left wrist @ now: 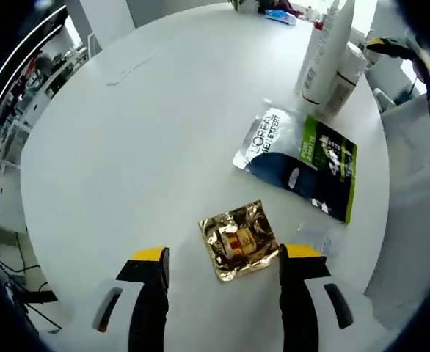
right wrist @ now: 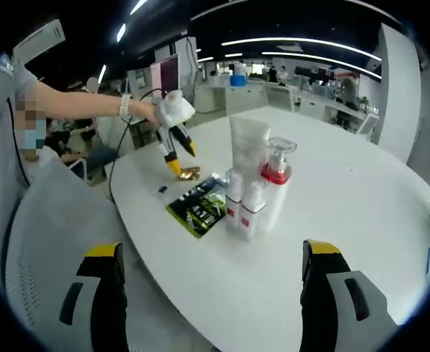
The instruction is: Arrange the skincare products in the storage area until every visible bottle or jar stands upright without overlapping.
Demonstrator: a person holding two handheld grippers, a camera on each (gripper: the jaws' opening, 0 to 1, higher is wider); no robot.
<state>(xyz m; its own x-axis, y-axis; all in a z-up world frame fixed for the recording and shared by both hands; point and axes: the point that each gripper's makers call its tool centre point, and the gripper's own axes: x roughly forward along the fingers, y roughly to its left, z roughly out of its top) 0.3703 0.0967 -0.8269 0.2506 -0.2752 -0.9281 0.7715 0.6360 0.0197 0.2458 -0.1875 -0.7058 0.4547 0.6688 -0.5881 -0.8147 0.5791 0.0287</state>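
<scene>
The round white table (left wrist: 164, 132) carried everything, its broad bare top giving room to sort the products; a grey chair (right wrist: 50, 242) stood just beside its near edge in the right gripper view. Near the table's middle a cluster of bottles (right wrist: 255, 187) stood upright and close together, a tall white tube at the back, a pump bottle with a red collar beside it and smaller red-banded bottles in front, seemingly gathered there as the tidy group the task wants. Just beside that cluster lay the dark sachet (left wrist: 299, 161) with its green panel, flat on the table, too limp to stand by itself. Nearer the edge lay the small gold sachet (left wrist: 238, 240), also flat, apart from the dark one and not overlapping it.

The left claw (left wrist: 226, 275) was open, its yellow-tipped jaws spread either side of the gold sachet and gripping nothing; from the right gripper view it hung tip-down over that sachet, held in a person's hand (right wrist: 169, 111), which I judged a line-up for picking the sachet off the table. The right claw (right wrist: 211, 268) was likewise open and empty, held back from the bottles at the table's edge, probably to leave the left one room.
</scene>
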